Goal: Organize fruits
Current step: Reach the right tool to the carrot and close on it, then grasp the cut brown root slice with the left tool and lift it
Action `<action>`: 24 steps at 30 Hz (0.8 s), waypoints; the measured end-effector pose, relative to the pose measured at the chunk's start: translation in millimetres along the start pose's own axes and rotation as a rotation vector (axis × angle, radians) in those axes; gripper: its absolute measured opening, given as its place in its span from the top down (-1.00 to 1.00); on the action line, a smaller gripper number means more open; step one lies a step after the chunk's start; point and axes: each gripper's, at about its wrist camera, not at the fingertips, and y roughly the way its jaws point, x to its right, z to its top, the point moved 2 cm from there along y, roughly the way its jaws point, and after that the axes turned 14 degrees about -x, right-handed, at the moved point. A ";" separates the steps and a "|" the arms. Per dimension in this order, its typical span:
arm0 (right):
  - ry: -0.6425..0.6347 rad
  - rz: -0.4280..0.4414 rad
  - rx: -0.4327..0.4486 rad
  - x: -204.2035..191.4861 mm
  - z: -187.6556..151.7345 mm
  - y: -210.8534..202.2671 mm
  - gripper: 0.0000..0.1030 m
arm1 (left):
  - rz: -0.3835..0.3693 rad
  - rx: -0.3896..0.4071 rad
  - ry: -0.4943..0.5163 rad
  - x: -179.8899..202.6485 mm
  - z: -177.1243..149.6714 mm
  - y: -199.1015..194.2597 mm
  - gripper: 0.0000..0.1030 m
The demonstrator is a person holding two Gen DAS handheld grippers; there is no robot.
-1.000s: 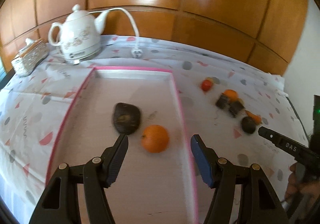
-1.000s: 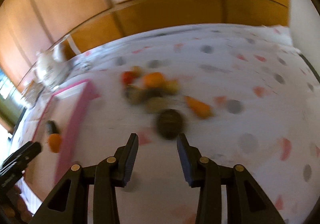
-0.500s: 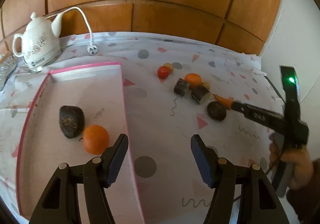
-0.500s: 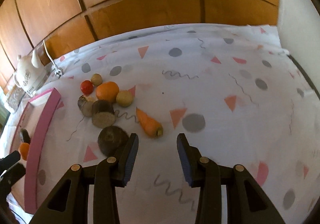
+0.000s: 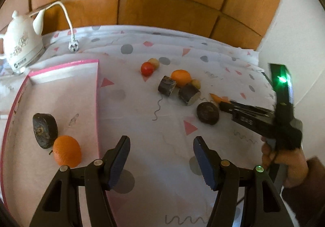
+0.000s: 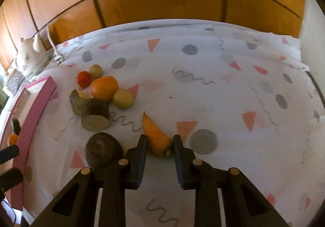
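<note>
We see a pink-rimmed tray on the patterned tablecloth, and inside it lie two things: a dark round fruit and an orange, touching each other near the tray's right wall. Our left gripper stands released, its jaws wide apart and holding nothing, over the cloth just beside that wall.

The other fruits are outside the tray, on the cloth. There is a red tomato beside a small pale ball, a second orange, a yellowish round fruit, two dark cut pieces and a dark round lump.

Our right gripper is open around the thick end of a carrot; the fingers stand on both sides of it, but we cannot tell if they touch it.

A white kettle stands behind the tray.
</note>
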 end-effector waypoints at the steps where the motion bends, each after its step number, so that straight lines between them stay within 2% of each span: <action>1: 0.016 -0.002 0.007 2.9 -2.2 -0.8 0.51 | -0.003 -0.010 -0.011 -0.8 2.5 3.3 -0.26; 6: 0.039 0.001 0.042 6.0 -9.1 -2.2 0.51 | 0.008 -0.015 -0.033 -1.8 18.0 14.2 -0.16; 12: 0.047 0.000 0.050 5.8 -8.9 -1.9 0.51 | 0.056 0.008 -0.010 4.3 43.6 26.3 -0.10; 24: 0.053 0.014 0.058 8.5 -9.2 -0.9 0.50 | 0.047 -0.031 0.026 7.6 88.1 61.9 -0.07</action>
